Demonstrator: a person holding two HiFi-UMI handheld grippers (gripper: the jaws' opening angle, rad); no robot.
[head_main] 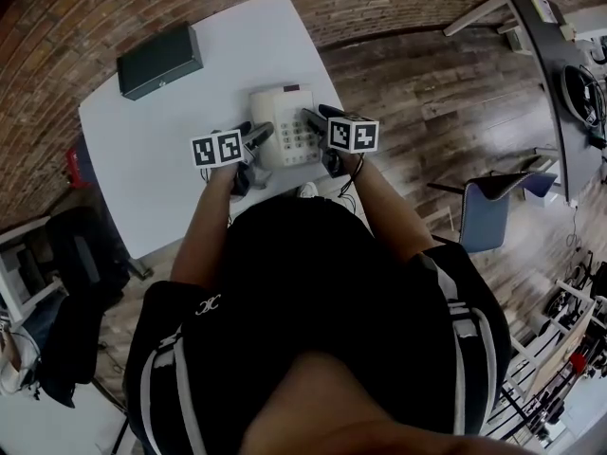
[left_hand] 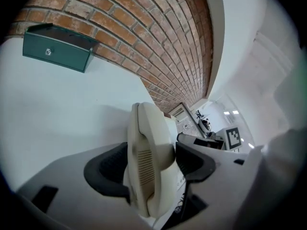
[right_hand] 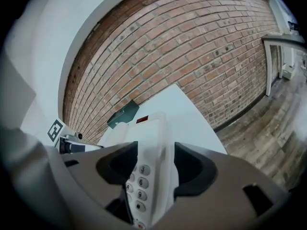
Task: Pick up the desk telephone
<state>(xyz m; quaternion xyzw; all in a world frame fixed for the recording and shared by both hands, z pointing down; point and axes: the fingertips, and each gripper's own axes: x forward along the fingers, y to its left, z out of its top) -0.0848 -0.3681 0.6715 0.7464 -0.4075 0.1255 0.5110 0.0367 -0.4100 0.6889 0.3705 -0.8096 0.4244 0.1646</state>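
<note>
Cream plastic is filling the middle of both gripper views: the desk telephone (head_main: 283, 126) is sitting on the white table (head_main: 152, 150), towards its near right part, with its handset (left_hand: 149, 162) lying along the left side and its keypad (right_hand: 140, 182) on the right. The left gripper (head_main: 258, 136) is pointing in from the near left and tilting down at the table. Its jaws are standing wide apart and straddling the handset, which is filling almost the whole gap; whether the dark pads are touching it cannot be told. The right gripper (head_main: 321, 118) is pointing in from the near right at a similar downward tilt. Its jaws are likewise spread wide around the phone's right edge, with the number keys showing between them and a thin gap showing beside the right pad. A dark green box (head_main: 159, 60) is resting at the far left of the table, beside the brick wall (right_hand: 192, 47) and well apart from the phone. To the right, a blue-grey chair (head_main: 486, 218) is standing on the wooden floor (head_main: 427, 93).
</note>
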